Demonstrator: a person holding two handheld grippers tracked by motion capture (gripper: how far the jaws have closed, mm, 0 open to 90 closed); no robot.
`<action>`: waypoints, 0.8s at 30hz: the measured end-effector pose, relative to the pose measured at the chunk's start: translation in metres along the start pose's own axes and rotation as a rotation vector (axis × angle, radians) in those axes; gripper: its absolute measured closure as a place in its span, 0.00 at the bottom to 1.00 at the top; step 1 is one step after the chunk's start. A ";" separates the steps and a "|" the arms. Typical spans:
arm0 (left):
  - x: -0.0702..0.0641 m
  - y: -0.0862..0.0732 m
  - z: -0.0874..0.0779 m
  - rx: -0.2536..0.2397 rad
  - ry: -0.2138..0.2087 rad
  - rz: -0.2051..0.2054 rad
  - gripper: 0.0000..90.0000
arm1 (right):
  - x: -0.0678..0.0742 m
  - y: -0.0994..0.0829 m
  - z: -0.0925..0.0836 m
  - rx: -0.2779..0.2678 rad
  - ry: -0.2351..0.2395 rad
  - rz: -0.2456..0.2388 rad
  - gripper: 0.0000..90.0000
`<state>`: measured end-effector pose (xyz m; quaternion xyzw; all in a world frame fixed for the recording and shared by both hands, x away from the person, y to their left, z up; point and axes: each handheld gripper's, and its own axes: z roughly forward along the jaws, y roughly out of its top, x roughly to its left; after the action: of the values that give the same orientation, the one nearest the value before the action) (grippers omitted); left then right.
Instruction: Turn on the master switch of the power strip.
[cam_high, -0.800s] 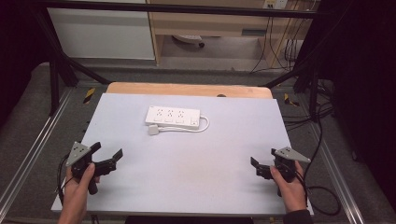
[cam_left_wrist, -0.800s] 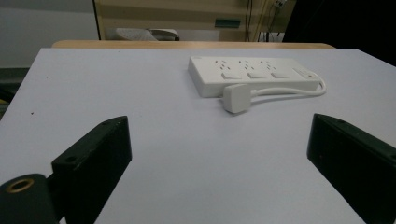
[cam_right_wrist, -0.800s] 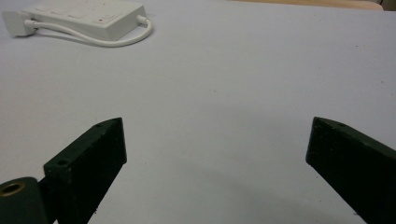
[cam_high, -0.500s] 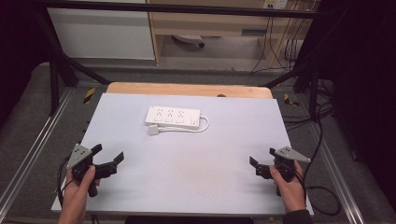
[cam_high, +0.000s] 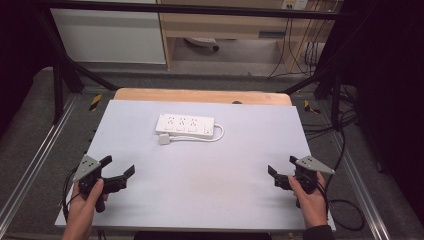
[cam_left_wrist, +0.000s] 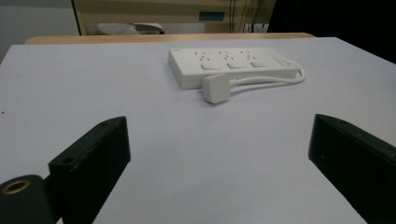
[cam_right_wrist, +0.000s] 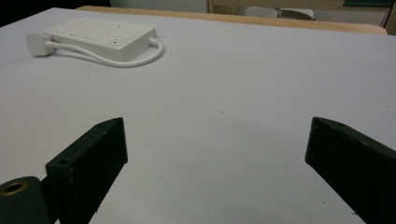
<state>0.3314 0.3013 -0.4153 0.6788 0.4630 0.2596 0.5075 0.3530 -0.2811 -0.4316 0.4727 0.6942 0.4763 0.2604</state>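
Jaws of left gripper (cam_high: 120, 169) and right gripper (cam_high: 282, 169) wide open, empty, power strip (cam_high: 185, 125) well beyond

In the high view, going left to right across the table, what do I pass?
Left tool → plug → power strip → right tool.

I am looking down on a pale grey rectangular table (cam_high: 200, 180) with a wooden far edge; a white plastic power strip (cam_high: 184, 125) is lying flat toward the far side, its white plug (cam_high: 165, 139) resting just beside it.
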 end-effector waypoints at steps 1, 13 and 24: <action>0.000 0.000 0.000 0.000 -0.002 0.002 0.06 | 0.001 0.001 0.000 -0.011 0.001 0.003 0.08; -0.003 0.000 0.001 0.004 -0.013 0.013 0.06 | 0.015 0.029 0.009 -0.048 0.025 -0.031 0.05; -0.004 -0.001 -0.001 0.018 -0.004 -0.003 0.06 | 0.033 0.050 0.025 -0.062 0.076 -0.068 0.08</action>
<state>0.3289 0.2983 -0.4157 0.6833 0.4653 0.2534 0.5025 0.3796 -0.2364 -0.3939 0.4221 0.7042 0.5060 0.2644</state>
